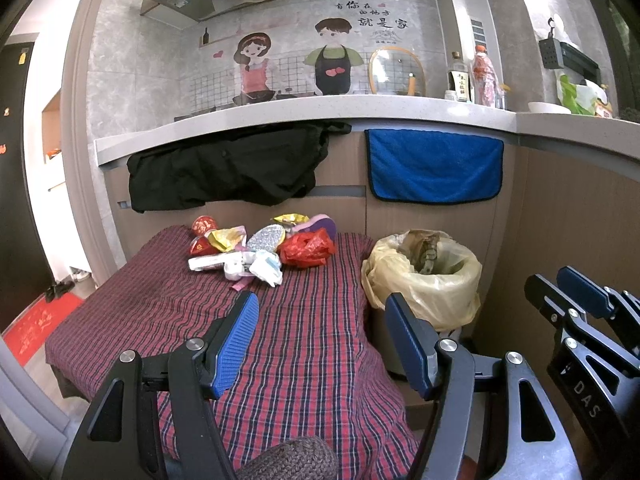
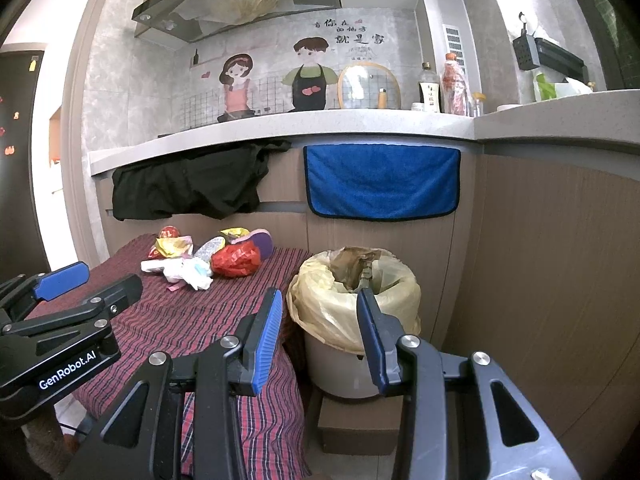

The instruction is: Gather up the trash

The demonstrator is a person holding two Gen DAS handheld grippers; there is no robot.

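The trash [image 1: 260,250] sits in a loose heap at the far end of the checked cloth [image 1: 300,340], up against the cabinet under the counter: a red crumpled bag [image 1: 308,249], some white tissue [image 1: 264,266], a white stick-like packet [image 1: 208,263] and foil wrappers. The heap runs crosswise, left to right, and the white packet lies the same way, one end pointing toward the bin [image 1: 424,276], which stands just off the cloth's right edge, lined with a yellowish bag and already holding some brown paper. The left tongs [image 1: 320,320] are spread wide and empty, hanging over the near-middle of the cloth, with the heap straight ahead and a little left. The right tongs [image 2: 320,320] are also spread and empty, aimed at the bin's near rim, the heap off to their left. I'd judge the left ones nearer the pile and better lined up for the first pick; the red bag is the nearest piece to the bin.
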